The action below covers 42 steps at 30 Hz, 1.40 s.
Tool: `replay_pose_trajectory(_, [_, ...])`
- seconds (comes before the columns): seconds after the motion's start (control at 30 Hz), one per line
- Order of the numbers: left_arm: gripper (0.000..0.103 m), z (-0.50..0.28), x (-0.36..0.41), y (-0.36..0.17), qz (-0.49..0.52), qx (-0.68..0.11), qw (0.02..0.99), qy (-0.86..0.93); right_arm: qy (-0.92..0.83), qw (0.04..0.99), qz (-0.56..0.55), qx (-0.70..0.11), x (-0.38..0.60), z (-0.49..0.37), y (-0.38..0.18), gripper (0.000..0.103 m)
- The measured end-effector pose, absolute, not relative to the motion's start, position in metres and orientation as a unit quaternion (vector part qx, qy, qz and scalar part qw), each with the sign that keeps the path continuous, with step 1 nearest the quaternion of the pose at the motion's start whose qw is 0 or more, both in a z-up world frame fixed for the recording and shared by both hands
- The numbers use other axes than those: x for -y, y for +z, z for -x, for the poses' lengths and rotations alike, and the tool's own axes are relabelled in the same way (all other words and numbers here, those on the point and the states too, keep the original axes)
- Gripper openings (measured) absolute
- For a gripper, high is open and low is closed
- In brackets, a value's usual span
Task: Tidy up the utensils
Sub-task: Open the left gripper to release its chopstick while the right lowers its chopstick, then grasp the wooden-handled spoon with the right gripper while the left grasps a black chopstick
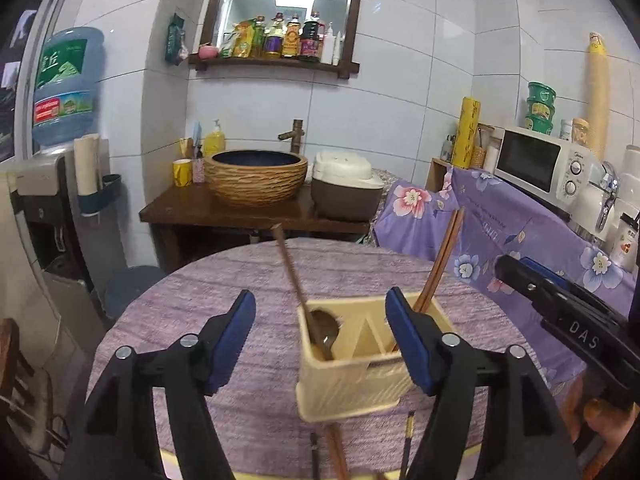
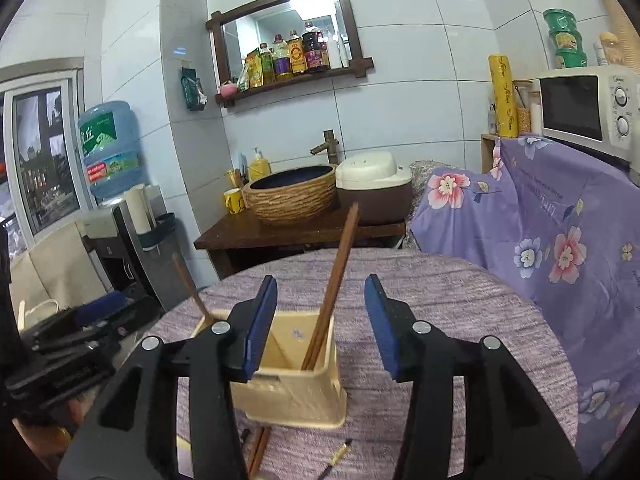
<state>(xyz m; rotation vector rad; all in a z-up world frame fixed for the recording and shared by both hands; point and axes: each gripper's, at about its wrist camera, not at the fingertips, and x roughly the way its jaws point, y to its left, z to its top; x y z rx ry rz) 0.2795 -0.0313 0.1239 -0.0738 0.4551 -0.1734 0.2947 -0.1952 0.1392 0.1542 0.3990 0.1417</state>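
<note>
A cream utensil holder [image 1: 352,384] with compartments stands on the round purple-clothed table [image 1: 192,304]. A wooden-handled spoon [image 1: 320,330] leans in its left compartment and brown chopsticks [image 1: 438,264] lean in its right one. More chopsticks [image 1: 338,454] and dark sticks [image 1: 407,440] lie on the table in front of the holder. My left gripper [image 1: 322,344] is open and empty just above the holder. In the right wrist view the holder [image 2: 296,384], its chopsticks [image 2: 334,284] and the spoon handle [image 2: 192,292] show; my right gripper [image 2: 322,326] is open and empty.
Beyond the table stand a wooden counter with a basin sink [image 1: 256,178] and a rice cooker [image 1: 346,190]. A floral purple cloth [image 1: 520,232] covers furniture at right, under a microwave [image 1: 540,160]. A water dispenser [image 1: 64,92] stands at left. The right gripper's body [image 1: 568,312] is at right.
</note>
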Motion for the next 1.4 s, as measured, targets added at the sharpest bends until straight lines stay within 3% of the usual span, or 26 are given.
replay_pose_trajectory(0.27, [0.067,-0.257,0.003,0.055,0.039,-0.329,0.941,-0.069,0.053,0.954,-0.044,-0.29,0.189,-0.262,0.076,0.047])
replay_pose_trajectory(0.57, [0.04,-0.253,0.014,-0.03,0.036,-0.441,0.892,-0.093,0.07,0.924,-0.029,-0.374,0.169,-0.24,0.005,0.047])
replay_pose_trajectory(1.0, [0.027,-0.247,0.041,-0.048,-0.009,-0.454,0.886,-0.093,0.072,0.919,-0.038,-0.385,0.166,-0.232,-0.009,0.047])
replay_pose_trajectory(1.13, [0.013,-0.245,0.042,-0.049,-0.035,-0.45,0.889,-0.081,0.075,0.917,-0.035,-0.391,0.16,-0.233,-0.012,0.047])
replay_pose_trajectory(1.4, [0.011,-0.244,0.013,-0.049,-0.006,-0.455,0.887,-0.079,0.107,0.904,-0.014,-0.413,0.136,-0.233,-0.023,0.046])
